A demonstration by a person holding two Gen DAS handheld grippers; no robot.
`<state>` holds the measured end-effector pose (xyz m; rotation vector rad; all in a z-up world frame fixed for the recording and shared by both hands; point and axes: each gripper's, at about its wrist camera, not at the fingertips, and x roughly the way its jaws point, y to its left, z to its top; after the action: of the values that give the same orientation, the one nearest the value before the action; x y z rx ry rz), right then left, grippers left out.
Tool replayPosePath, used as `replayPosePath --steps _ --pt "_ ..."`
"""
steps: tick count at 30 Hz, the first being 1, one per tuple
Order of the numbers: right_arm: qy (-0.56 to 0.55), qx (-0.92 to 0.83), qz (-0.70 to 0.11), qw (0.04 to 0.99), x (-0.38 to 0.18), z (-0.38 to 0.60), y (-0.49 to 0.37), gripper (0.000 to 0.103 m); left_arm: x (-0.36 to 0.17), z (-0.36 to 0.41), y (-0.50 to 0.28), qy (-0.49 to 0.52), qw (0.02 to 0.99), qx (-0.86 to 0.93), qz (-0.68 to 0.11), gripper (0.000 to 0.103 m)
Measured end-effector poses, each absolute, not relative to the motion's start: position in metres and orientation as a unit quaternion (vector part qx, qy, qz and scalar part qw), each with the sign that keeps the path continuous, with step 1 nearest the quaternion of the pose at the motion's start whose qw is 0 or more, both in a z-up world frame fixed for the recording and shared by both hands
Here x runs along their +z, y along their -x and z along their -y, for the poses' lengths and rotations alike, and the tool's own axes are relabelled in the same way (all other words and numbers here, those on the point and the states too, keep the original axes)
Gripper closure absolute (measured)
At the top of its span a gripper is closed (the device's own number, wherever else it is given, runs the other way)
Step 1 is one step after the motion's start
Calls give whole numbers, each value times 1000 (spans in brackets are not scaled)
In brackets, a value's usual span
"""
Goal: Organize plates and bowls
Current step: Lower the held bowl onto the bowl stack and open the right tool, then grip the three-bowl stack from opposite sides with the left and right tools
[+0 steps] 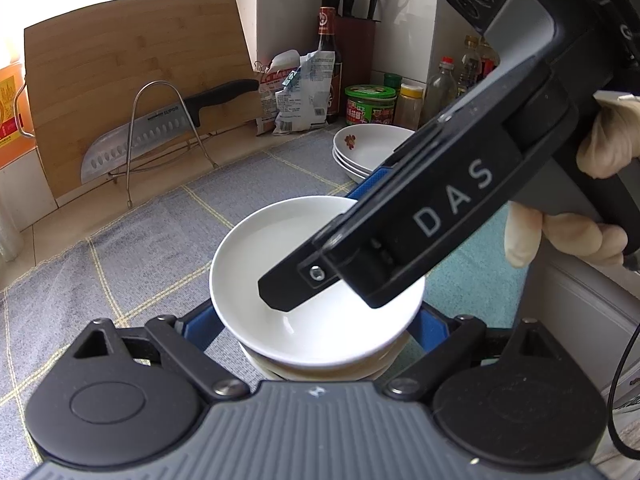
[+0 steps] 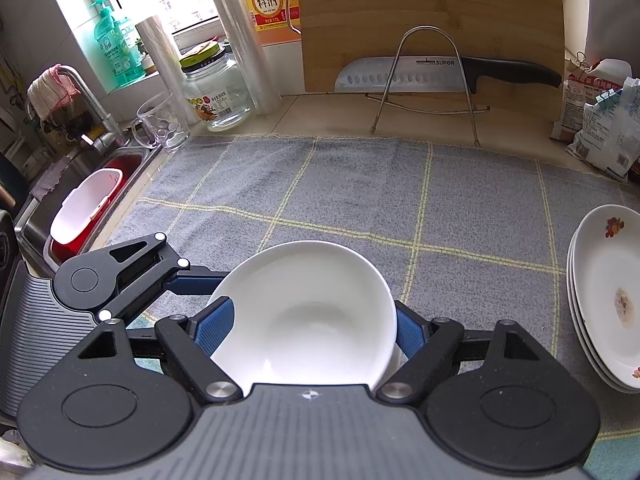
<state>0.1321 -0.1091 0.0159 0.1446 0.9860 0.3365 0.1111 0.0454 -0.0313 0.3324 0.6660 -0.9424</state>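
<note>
- Evidently the step in hand was nesting the white bowl onto the lower bowls, near the front edge of the surface, on the grey checked mat.
- To do it well, I judged the bowl should come down level and centred on the one beneath. It should be let go only once its foot was seated, and the release should be slow, since glazed ware slides and chips.
- Right claw: about half open, its blue pads set against opposite sides of the white bowl's rim. It looked like a grip on the bowl. A gloved hand carried it.
- Left claw: spread wide, with one blue finger on either side of the stack, below the top bowl's rim. I could not tell whether its pads pressed on the lower bowls or merely flanked them. If they were steadying the stack, they ought to stay until the right claw had let go.
- Flowered plates were stacked apart, toward the right edge of the surface and clear of the work.
</note>
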Motion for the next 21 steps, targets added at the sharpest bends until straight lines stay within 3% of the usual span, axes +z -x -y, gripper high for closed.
replayPosePath --steps 6,10,21 --pt "-72 160 -471 864 15 109 -132 15 -33 -46 -114 -149 823 -446 -318 6" --pt "-65 154 -466 869 14 108 -131 1 -33 -50 -114 -147 823 -446 -319 5" --pt "-79 128 -460 875 11 125 -116 1 -27 -78 -109 -140 825 -446 -319 4"
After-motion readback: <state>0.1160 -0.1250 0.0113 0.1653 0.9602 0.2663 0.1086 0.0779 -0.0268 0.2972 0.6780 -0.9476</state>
